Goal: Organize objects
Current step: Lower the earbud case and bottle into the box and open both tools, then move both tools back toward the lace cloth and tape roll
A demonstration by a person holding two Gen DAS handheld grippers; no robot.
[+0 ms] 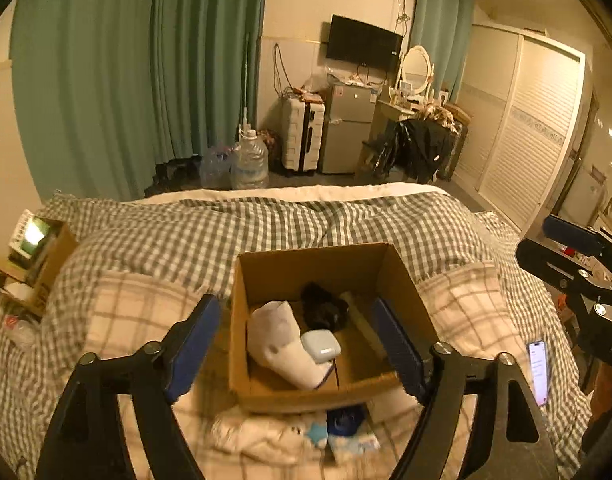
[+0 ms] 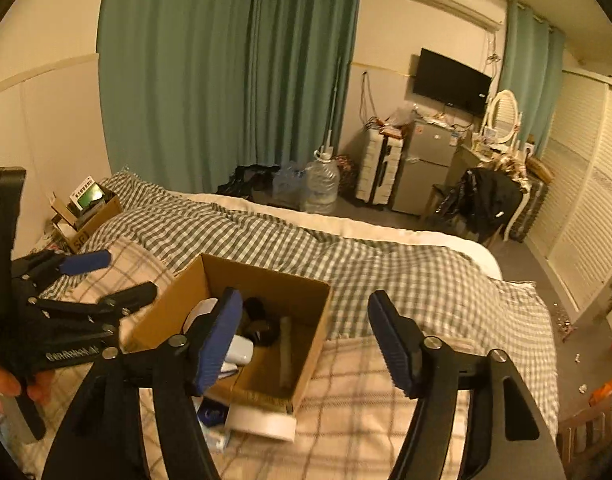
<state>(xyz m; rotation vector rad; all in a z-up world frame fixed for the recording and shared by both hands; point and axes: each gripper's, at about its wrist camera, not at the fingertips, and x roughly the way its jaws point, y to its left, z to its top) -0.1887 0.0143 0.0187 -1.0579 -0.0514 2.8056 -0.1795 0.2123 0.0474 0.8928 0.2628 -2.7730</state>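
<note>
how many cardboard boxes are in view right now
2. The open cardboard box sits on the bed right in front of both grippers, holding a white sock and other items. The second box stands at the bed's far left edge by the wall. Others may be hidden.

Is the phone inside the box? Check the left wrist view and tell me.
No, the phone lies lit on the blanket to the right of the box, outside its walls.
</note>
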